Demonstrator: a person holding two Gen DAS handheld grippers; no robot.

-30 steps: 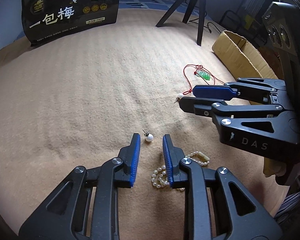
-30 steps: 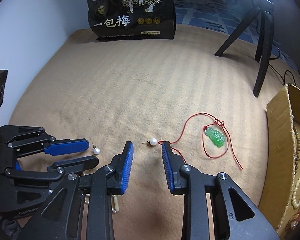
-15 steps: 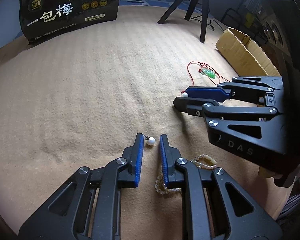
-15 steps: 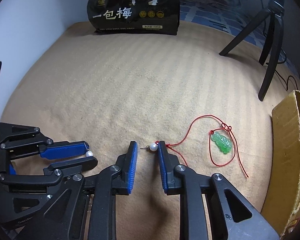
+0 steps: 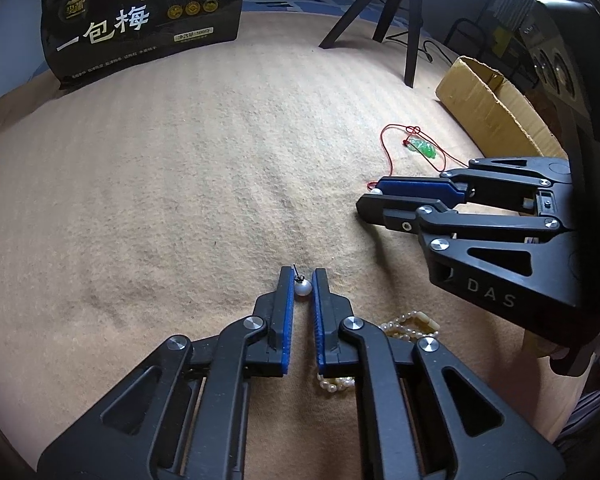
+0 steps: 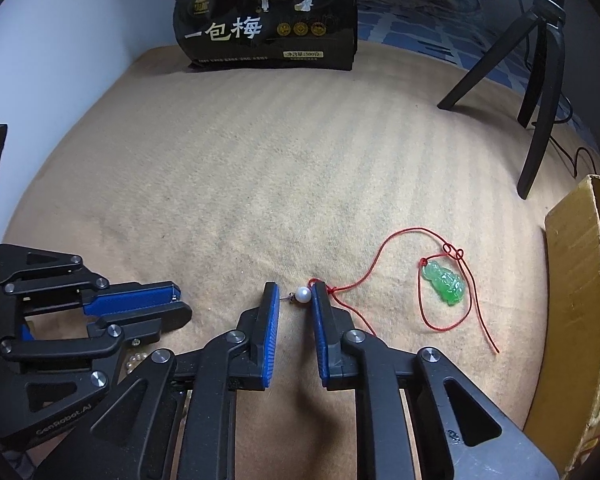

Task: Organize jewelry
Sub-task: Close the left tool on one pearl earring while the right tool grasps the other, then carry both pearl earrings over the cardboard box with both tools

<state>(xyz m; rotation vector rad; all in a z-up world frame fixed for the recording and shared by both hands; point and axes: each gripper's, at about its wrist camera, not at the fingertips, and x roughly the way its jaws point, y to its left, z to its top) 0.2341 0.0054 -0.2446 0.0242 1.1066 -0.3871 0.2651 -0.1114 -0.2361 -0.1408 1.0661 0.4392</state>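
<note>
A tan blanket (image 6: 260, 168) with faint paler stripes covers the scene. On it near the middle lies a white pearl earring (image 6: 303, 294), and to its right a bright green pendant (image 6: 446, 284) on a red cord (image 6: 384, 248). Far off stands a black bag (image 6: 266, 20) with white characters, pale trees and gold seals. The tripod (image 6: 540, 60) is black, the box (image 6: 580, 300) at right brown. Cream pearl beads (image 5: 408, 326) lie near. Both grippers are black with blue pads (image 6: 272, 332).

Glossy black snack bag (image 5: 140, 20) standing at the blanket's far edge: large white characters "一包梅". Black right gripper (image 5: 370, 202) body: "DAS". Black left gripper (image 6: 178, 300) body: "GenRobot.AI".
</note>
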